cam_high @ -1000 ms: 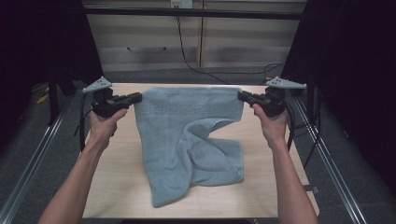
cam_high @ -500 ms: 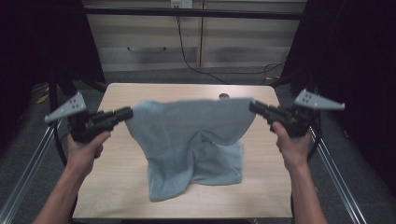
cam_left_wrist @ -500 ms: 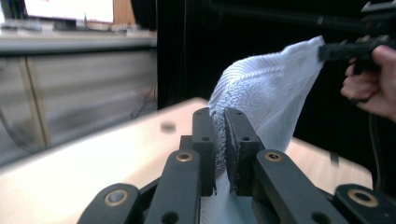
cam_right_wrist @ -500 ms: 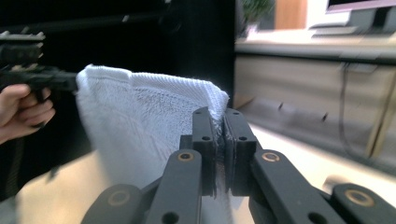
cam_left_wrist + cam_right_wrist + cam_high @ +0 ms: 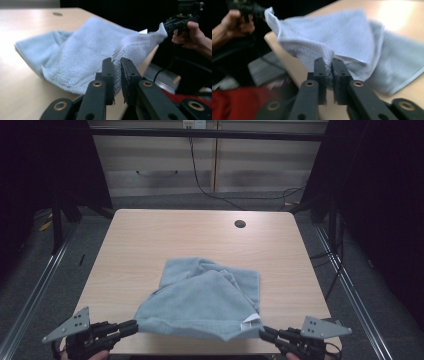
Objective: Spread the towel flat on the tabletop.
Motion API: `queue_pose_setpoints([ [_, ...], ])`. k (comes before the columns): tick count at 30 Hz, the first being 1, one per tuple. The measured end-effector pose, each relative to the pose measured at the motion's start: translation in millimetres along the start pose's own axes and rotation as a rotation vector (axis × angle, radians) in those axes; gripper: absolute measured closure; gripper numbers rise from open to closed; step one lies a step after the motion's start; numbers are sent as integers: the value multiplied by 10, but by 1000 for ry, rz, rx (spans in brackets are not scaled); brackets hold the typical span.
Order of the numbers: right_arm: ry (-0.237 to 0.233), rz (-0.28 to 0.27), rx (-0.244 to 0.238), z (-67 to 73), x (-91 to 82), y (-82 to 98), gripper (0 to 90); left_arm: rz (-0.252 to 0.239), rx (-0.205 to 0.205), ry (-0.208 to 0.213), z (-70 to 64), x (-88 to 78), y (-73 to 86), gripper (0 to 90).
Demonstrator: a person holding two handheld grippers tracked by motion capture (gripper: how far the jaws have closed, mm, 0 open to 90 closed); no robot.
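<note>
Towel [image 5: 200,302], pale blue, lies doubled on the table's [image 5: 150,240] near half, its gripped edge running left to right along the near edge. My left gripper [image 5: 131,326] pinches its left corner; my right gripper [image 5: 265,332] pinches its right corner, beside a white label [image 5: 250,324]. Both hold equally close.

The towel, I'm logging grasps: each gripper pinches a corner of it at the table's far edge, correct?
Not the far edge: the high view shows the left gripper and right gripper pinching the towel corners at the table's near edge.
</note>
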State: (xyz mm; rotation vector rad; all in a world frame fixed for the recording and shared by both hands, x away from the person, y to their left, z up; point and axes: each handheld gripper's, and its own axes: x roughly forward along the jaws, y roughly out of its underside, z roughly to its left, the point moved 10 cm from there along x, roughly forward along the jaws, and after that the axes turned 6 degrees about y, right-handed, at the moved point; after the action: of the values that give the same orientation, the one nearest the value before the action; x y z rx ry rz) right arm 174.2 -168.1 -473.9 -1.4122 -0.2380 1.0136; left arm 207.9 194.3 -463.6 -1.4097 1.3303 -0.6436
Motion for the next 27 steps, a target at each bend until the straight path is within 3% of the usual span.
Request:
queue_pose_setpoints([
  [2, -1, -2, 18, 33, -11, 68, 683, -15, 6, 6, -3, -28, 10, 755],
  [4, -4, -44, 34, -12, -16, 12, 600, -25, -22, -5, 112, -30, -12, 641],
  [6, -12, -45, 52, -97, 46, -54, 572, 4, -31, -16, 307, 50, -31, 619],
  [8, 18, -13, 36, -247, 210, -104, 539, 62, -36, -49, 530, 180, -11, 553],
  [9, 11, 0, 38, -301, 291, -124, 539, 85, -48, -67, 697, 283, -12, 540],
  [11, 35, 40, 31, -506, 570, -181, 540, 110, -82, -89, 952, 456, -27, 479],
  [14, 73, 99, 3, -768, 943, -256, 564, 188, -107, -126, 1268, 668, -19, 410],
  [15, 79, 114, 17, -915, 1152, -322, 573, 195, -111, -154, 1374, 716, -16, 415],
  [16, 79, 114, 17, -915, 1152, -322, 573, 179, -121, -178, 1448, 747, -22, 415],
  [17, 85, 116, 20, -961, 1215, -348, 572, 178, -148, -177, 1513, 793, -4, 418],
  [19, 99, 127, 31, -1083, 1376, -393, 547, 208, -163, -183, 1579, 871, 65, 394],
  [21, 76, 153, 46, -1127, 1511, -377, 519, 261, -150, -169, 1543, 924, 155, 390],
  [23, 62, 198, 64, -1136, 1616, -305, 506, 284, -147, -138, 1472, 944, 226, 425],
  [25, 30, 197, 62, -1075, 1646, -272, 649, 283, -107, -160, 1435, 920, 227, 634],
  [27, 25, 145, 44, -980, 1582, -320, 818, 259, -107, -127, 1344, 861, 167, 784],
])
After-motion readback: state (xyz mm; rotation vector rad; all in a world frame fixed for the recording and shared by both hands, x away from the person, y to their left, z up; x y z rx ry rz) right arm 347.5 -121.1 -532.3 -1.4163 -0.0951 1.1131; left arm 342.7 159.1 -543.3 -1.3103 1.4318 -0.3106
